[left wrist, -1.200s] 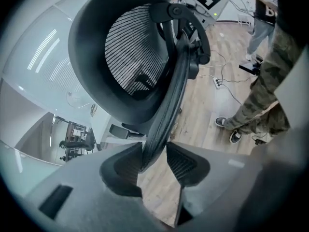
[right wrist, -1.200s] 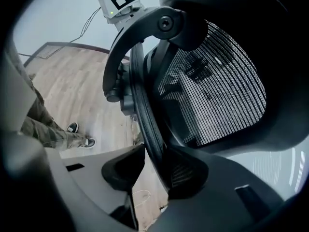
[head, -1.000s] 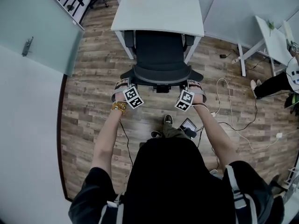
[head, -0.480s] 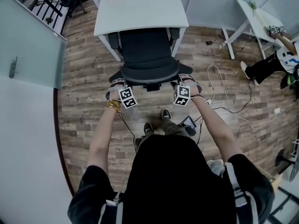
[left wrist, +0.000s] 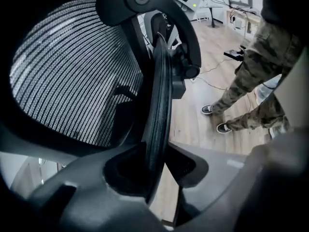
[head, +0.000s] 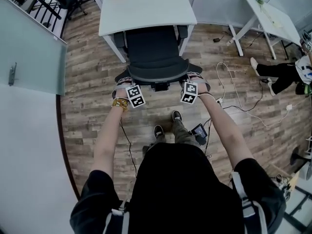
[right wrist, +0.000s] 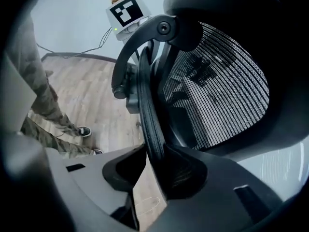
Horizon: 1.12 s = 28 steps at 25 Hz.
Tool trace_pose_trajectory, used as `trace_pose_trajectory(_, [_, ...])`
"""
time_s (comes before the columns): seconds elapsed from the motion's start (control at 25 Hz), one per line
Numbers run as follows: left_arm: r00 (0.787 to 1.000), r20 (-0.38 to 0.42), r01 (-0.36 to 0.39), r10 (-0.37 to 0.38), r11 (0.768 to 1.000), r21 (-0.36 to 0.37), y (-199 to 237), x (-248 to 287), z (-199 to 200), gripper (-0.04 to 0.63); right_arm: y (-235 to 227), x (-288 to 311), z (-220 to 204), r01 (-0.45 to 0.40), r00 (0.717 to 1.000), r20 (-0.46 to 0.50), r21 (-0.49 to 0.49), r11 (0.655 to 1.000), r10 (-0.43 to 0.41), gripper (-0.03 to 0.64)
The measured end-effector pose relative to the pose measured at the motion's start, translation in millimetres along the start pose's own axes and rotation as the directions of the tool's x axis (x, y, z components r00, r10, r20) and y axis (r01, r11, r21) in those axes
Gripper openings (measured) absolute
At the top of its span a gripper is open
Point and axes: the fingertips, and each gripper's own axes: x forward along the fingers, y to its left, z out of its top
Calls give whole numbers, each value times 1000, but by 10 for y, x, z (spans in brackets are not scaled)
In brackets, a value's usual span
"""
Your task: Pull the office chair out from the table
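Note:
The black mesh office chair point(head: 151, 52) stands tucked under the white table point(head: 146, 6), its back toward me. My left gripper point(head: 124, 81) is at the left end of the back's top rim and my right gripper point(head: 195, 77) at the right end. In the left gripper view the dark rim point(left wrist: 159, 95) runs between the closing jaws point(left wrist: 157, 149), and both pads touch it. In the right gripper view the rim point(right wrist: 147, 105) also lies between that gripper's point(right wrist: 154, 153) closing jaws, with the pads close beside it.
White cables point(head: 234, 101) and a small device point(head: 200, 130) lie on the wood floor to the right. A second white table point(head: 270, 18) and a seated person point(head: 287, 74) are at the far right. A glass partition point(head: 29, 43) lines the left side.
Both grippers have edged in onto the chair back's rim, and the left one has rolled. The chair stays under the table.

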Motion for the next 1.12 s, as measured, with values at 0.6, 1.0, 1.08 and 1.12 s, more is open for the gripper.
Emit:
trace_pose_trajectory(0.6, [1000, -8, 21, -21, 1000, -1, -93, 27, -25, 130, 103, 48, 8, -10, 998, -55, 115, 993, 16, 117])
trace_pose_trajectory(1.0, [999, -23, 28, -29, 999, -17, -133, 38, 21, 130, 109, -3, 10, -19, 998, -58, 147, 989, 28, 121])
trace_pose_trajectory(1.08, [999, -30, 31, -32, 999, -21, -139, 35, 19, 130, 118, -2, 3, -21, 998, -62, 148, 989, 31, 121])
trace_pose_trajectory(1.12, [999, -32, 33, -34, 999, -22, -141, 30, 22, 130, 118, -5, -2, -22, 997, -66, 148, 989, 32, 121])
